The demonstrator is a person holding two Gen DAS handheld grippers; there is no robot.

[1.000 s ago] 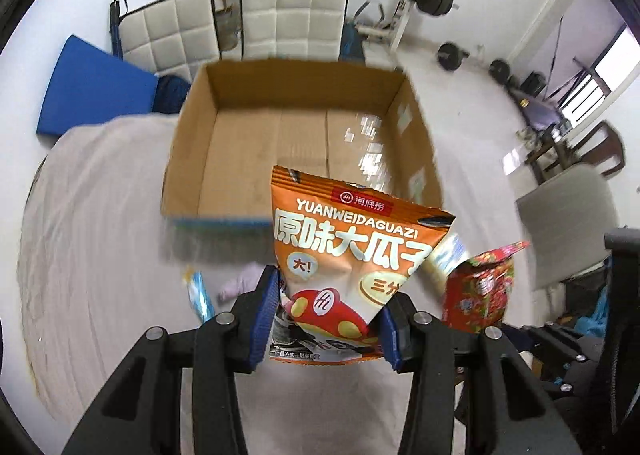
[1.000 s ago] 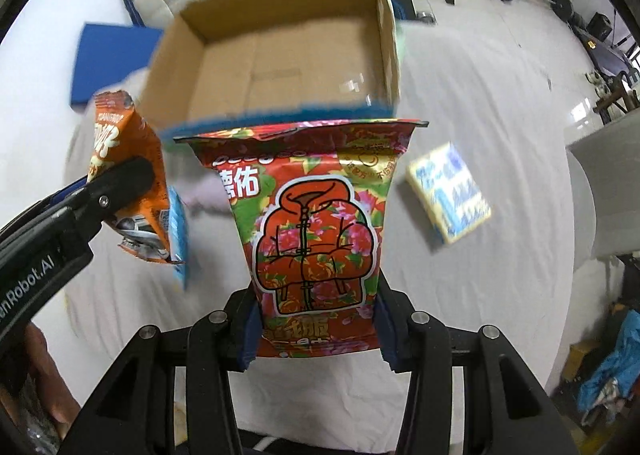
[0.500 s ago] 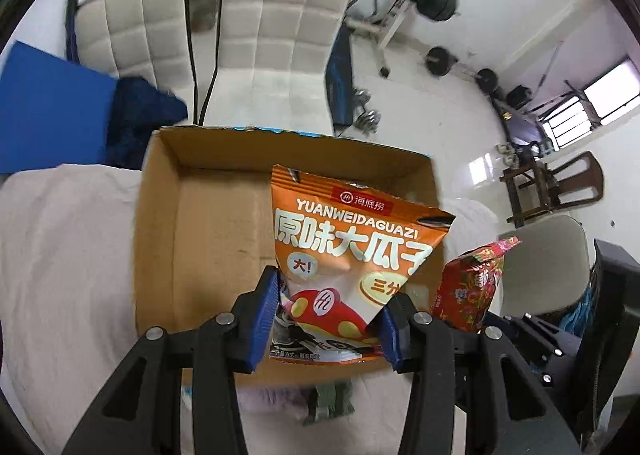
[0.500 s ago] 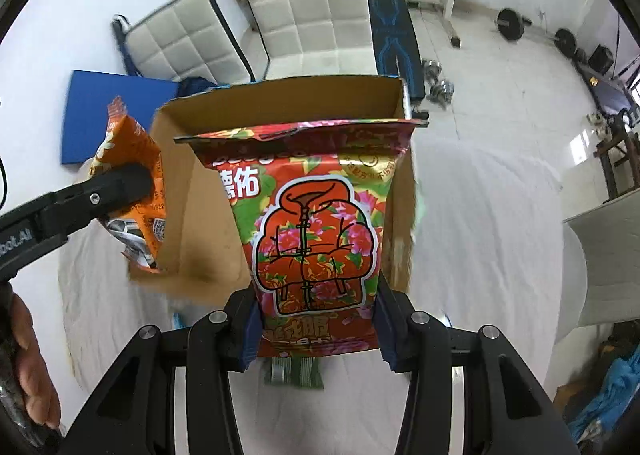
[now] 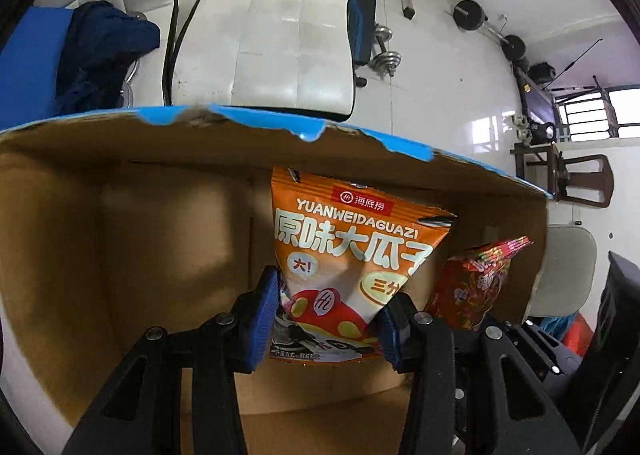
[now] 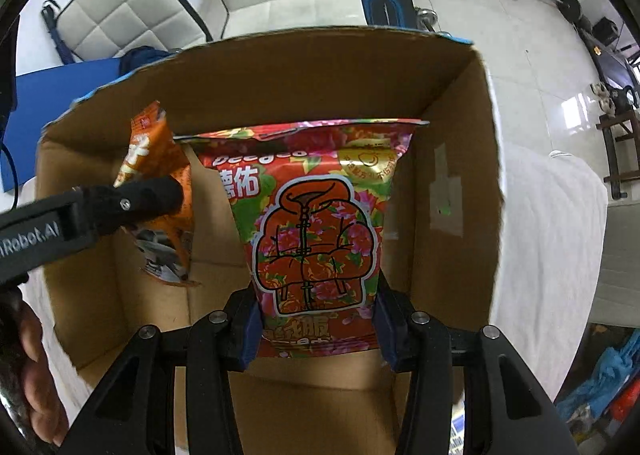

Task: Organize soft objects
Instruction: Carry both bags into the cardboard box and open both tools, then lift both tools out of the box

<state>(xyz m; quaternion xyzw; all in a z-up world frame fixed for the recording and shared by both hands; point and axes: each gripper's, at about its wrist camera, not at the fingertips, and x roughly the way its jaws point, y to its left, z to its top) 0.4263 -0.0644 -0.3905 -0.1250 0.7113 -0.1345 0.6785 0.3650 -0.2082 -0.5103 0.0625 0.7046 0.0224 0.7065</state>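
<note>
Both packets, carried over the white cloth 1 second ago, now hang inside the cardboard box. Left gripper clamps the orange seed packet; right gripper clamps the red floral snack packet (2 items, side by side, neither released).

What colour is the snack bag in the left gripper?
Orange snack bag with white lettering, clearest in the left wrist view.
</note>
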